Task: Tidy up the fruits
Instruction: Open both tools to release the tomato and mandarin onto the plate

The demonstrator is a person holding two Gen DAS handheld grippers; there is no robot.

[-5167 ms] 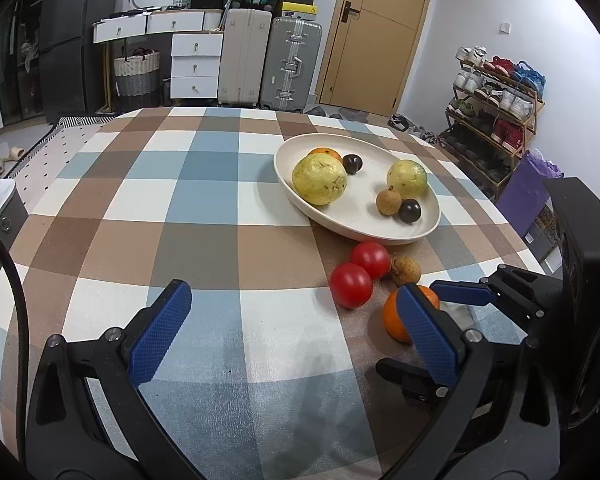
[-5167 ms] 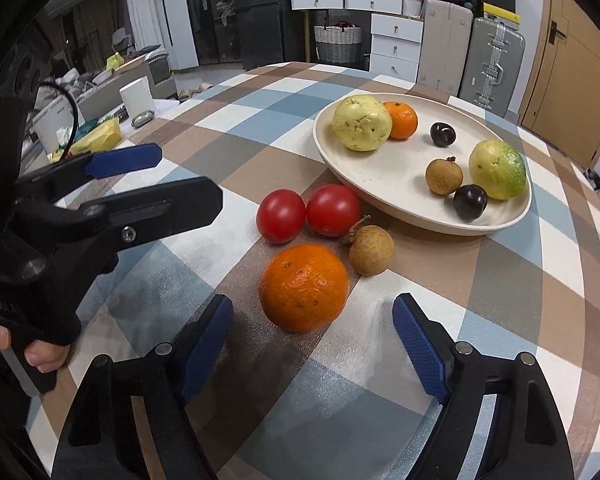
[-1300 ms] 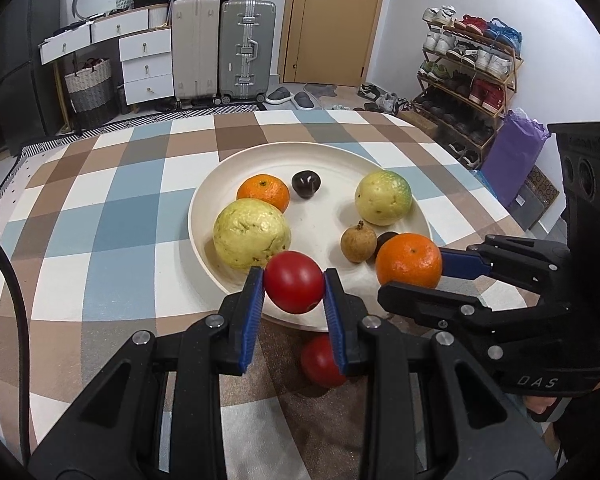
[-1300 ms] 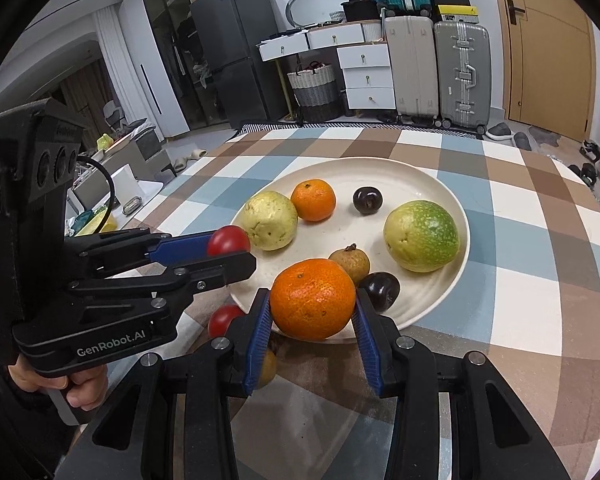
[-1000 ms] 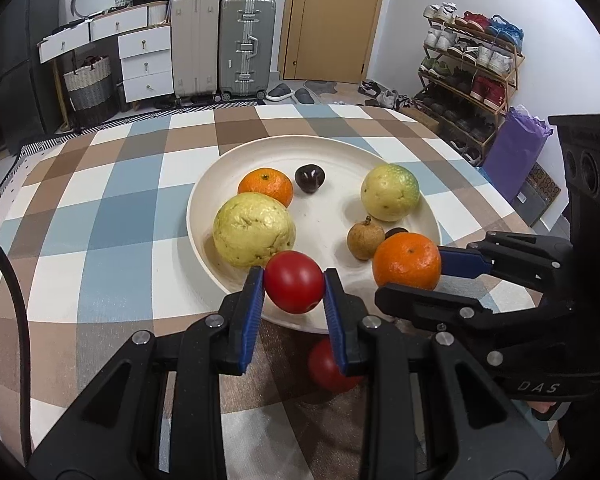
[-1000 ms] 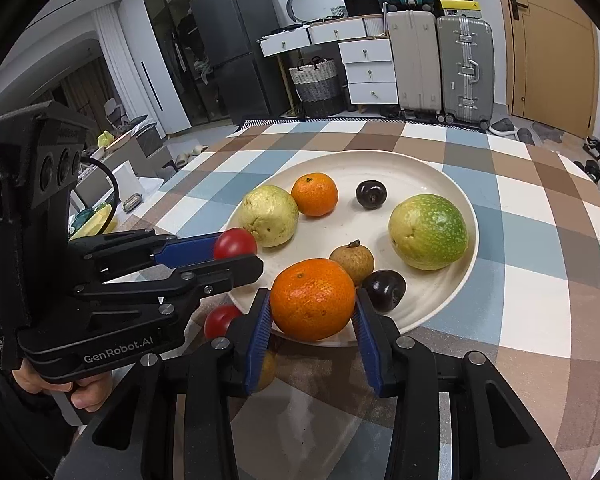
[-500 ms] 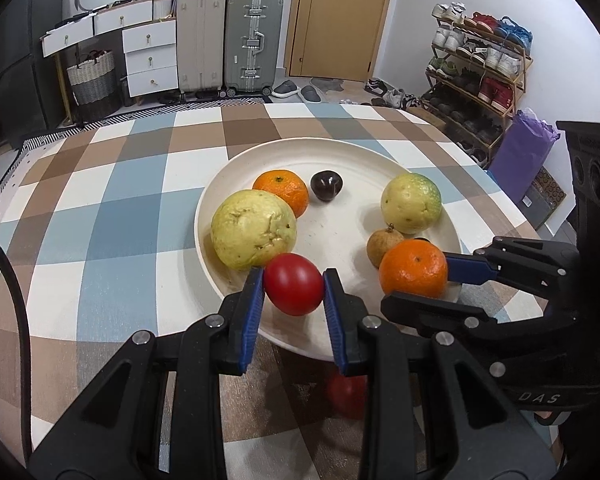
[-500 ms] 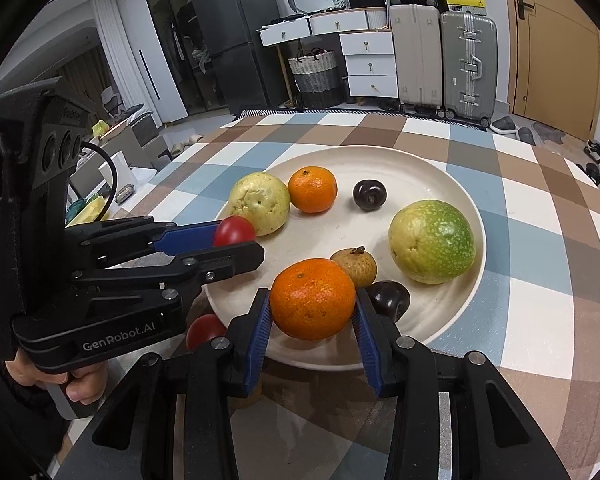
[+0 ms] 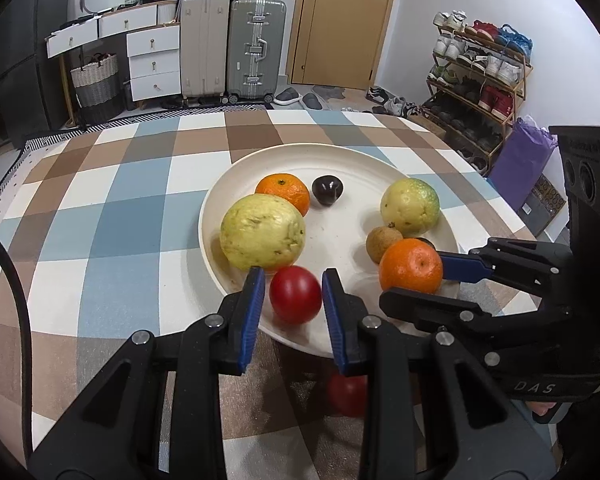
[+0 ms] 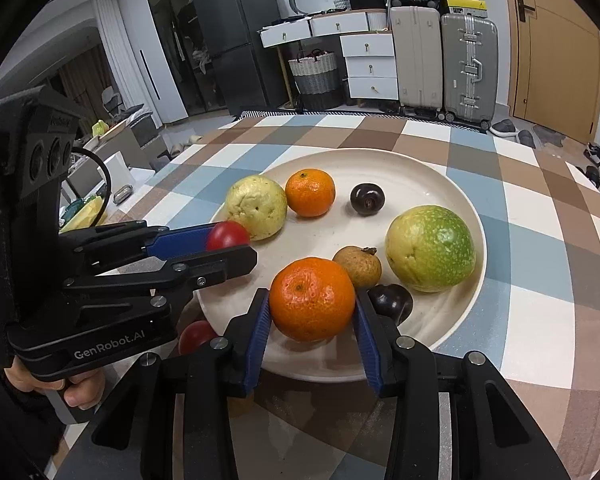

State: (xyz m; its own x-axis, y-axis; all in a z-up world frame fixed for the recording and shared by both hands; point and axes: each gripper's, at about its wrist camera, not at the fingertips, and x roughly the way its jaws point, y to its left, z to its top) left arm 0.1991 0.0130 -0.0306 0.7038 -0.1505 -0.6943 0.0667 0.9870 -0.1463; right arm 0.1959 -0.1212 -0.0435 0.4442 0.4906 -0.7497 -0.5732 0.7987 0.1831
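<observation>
A cream plate (image 9: 352, 160) (image 10: 452, 184) on the checked table holds a yellow guava (image 9: 262, 232), a small orange (image 9: 283, 194), a dark plum (image 9: 327, 195), a green-yellow guava (image 9: 410, 207) and a brown longan (image 9: 383, 242). My left gripper (image 9: 294, 294) has its jaws a little apart around a red tomato (image 9: 295, 294) (image 10: 228, 235) over the plate's near rim. My right gripper (image 10: 311, 314) is shut on an orange (image 10: 312, 298) (image 9: 411, 266) over the plate's near edge. A second tomato (image 9: 346, 394) (image 10: 196, 336) lies on the table below the rim.
A second dark plum (image 10: 392, 302) sits on the plate beside the held orange. Suitcases (image 9: 256, 48) and drawers (image 9: 152, 60) stand behind the table, a shoe rack (image 9: 480, 92) to the right, a fridge (image 10: 236, 40) to the left.
Both grippers moved forward over the plate's near rim with their fruit. In the last half second the left jaws parted slightly and the tomato sits lower between them.
</observation>
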